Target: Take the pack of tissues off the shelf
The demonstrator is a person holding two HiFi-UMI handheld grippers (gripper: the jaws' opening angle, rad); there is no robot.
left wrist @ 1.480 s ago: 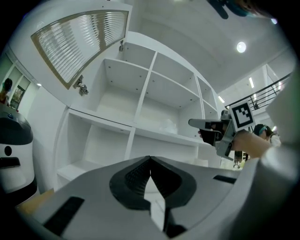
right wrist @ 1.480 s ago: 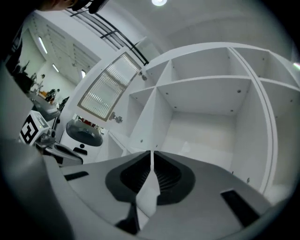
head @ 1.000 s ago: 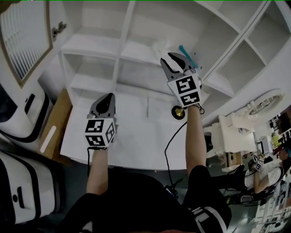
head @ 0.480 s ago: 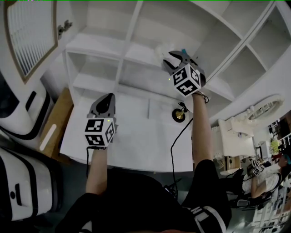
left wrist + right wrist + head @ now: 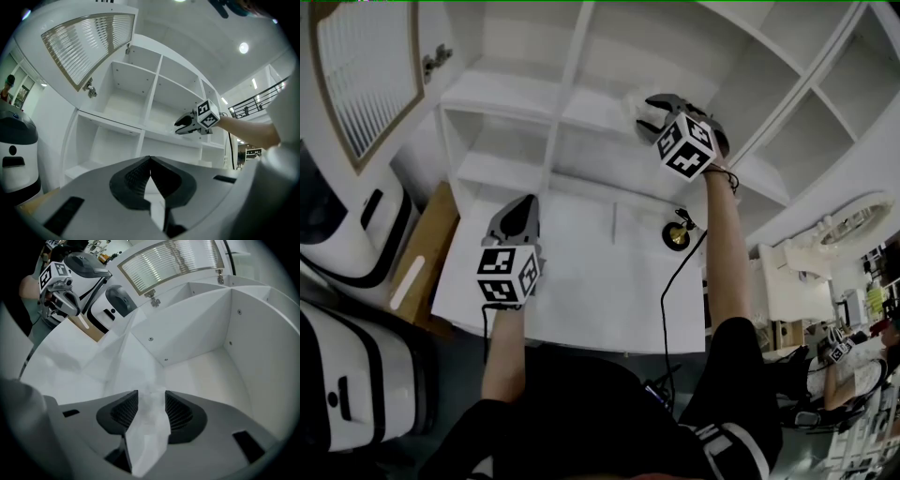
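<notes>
The pack of tissues lies on the shelf, on the floor of one open compartment, directly between the jaws of the right gripper. Those jaws are opening. The pack sits in the gap with its sides close against both ribbed pads, but no squeeze is visible, so it is judged not yet gripped. In the head view that gripper is held high against the shelf, at an upper middle bay.

The left gripper is held low in front of the shelf, well apart from the pack. Its tips are pressed together and nothing is between them.

Handling, as judged:
- The pack looks white, soft and film-wrapped with a crumpled outline, so it is taken to be light, compressible and not fragile.
- The film is likely slippery, and the ribbing on the pads should help against that.
- Only modest force is called for: too much merely crushes the pack, too little lets it slide out.
- It is best taken across the narrow body at mid-length, with the pads set deep on the bulk and not on a loose wrapper edge, which would be expected to fold or pull away.
- Being light, it can be shoved deeper into the shelf by a jaw tip, so the jaws should be centred over it before closing.

Exact shape and print cannot be made out — too close to the lens and blurred.
</notes>
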